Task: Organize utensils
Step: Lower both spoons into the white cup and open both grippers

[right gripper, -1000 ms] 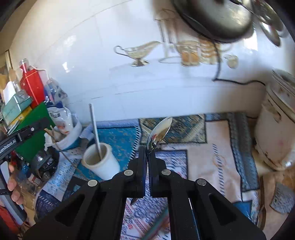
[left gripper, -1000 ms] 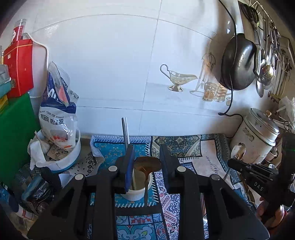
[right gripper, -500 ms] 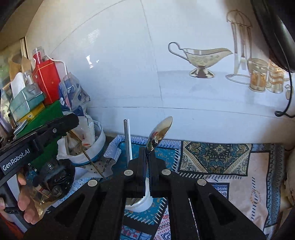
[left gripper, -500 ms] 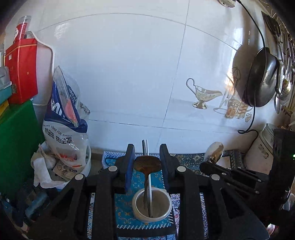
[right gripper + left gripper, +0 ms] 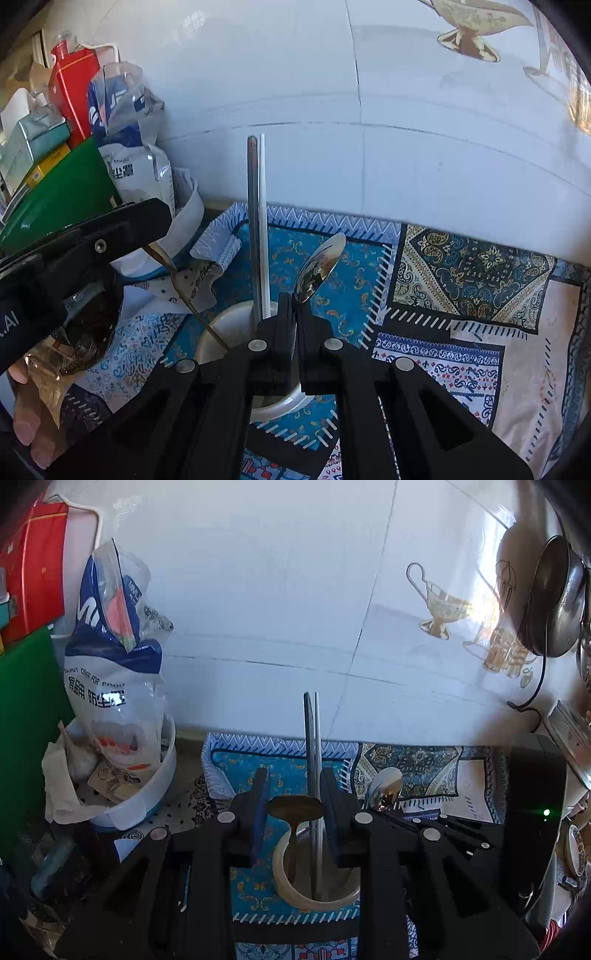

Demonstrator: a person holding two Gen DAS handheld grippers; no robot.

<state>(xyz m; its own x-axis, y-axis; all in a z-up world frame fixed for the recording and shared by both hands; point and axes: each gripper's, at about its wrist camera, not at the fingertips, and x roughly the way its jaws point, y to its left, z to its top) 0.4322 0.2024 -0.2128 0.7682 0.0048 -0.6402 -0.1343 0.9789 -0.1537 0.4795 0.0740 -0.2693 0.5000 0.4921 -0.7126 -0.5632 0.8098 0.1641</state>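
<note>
A white cup [image 5: 316, 897] stands on the patterned cloth with two chopsticks [image 5: 312, 738] upright in it. My left gripper [image 5: 293, 788] is shut on the bowl of a bronze spoon [image 5: 293, 806], whose handle slants down into the cup. In the right wrist view that handle [image 5: 184, 291] runs from the left gripper [image 5: 147, 221] to the cup [image 5: 236, 325]. My right gripper [image 5: 294, 306] is shut on a silver spoon [image 5: 321, 266], bowl up, just over the cup's right side beside the chopsticks [image 5: 256, 221]. The left wrist view shows this silver spoon [image 5: 386, 788] close on the right.
A white tub [image 5: 147, 797] holding a blue-and-white bag [image 5: 110, 672] sits left of the cup, with a green board [image 5: 26, 709] and a red carton [image 5: 33, 568] behind. The tiled wall [image 5: 258, 609] is close behind. A wok [image 5: 554, 598] hangs at the right.
Both grippers came down and in toward the cup, which now sits large under them. The bronze spoon's handle has gone into the cup. The silver spoon has arrived beside the chopsticks.
</note>
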